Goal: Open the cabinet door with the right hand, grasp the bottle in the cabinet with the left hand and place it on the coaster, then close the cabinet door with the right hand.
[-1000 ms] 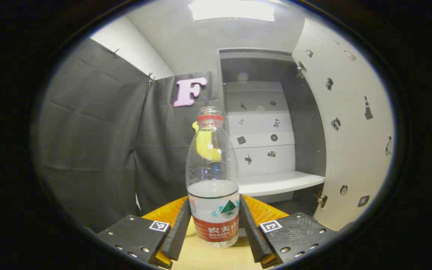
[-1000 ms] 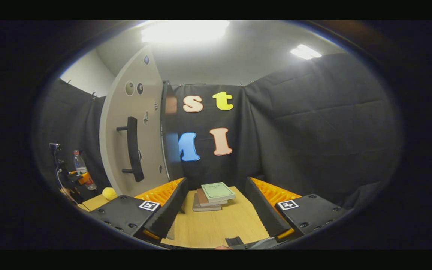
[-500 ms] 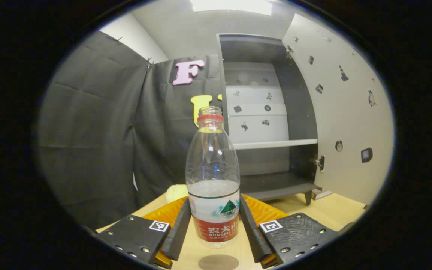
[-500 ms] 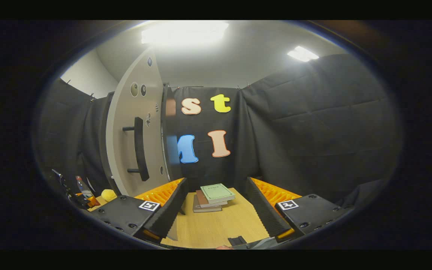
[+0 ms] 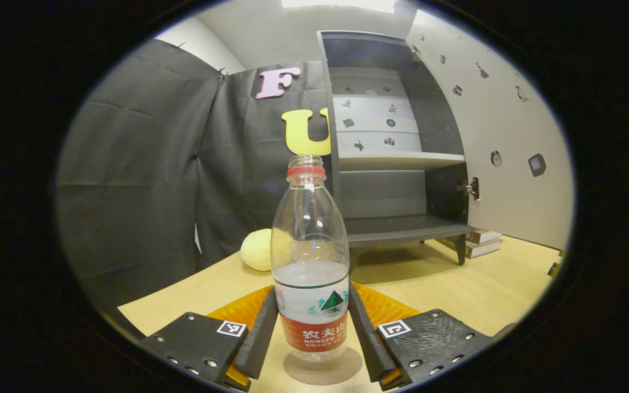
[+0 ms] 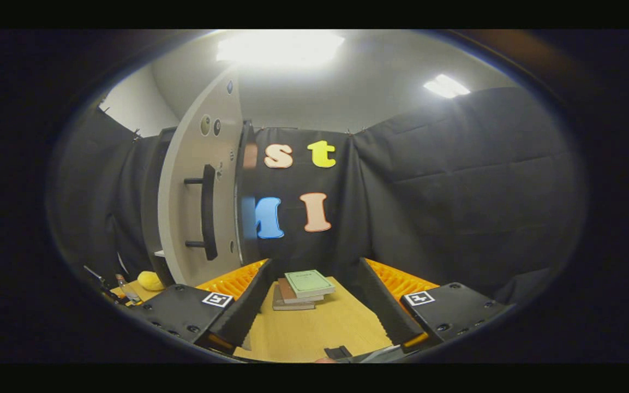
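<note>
Left gripper [image 5: 312,333] squeezing bottle [image 5: 310,262] on both sides — bottle upright, right over round coaster [image 5: 322,367] on table [image 5: 456,289]. Go down slow, keep straight, let go only when bottom sits flat. Right gripper [image 6: 314,305] wide apart, holding nothing — door [image 6: 197,191] open.

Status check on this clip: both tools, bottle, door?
Left tool shut on clear plastic water bottle, over round brown coaster. Right tool open. Grey cabinet door open. Nothing blocking.
</note>
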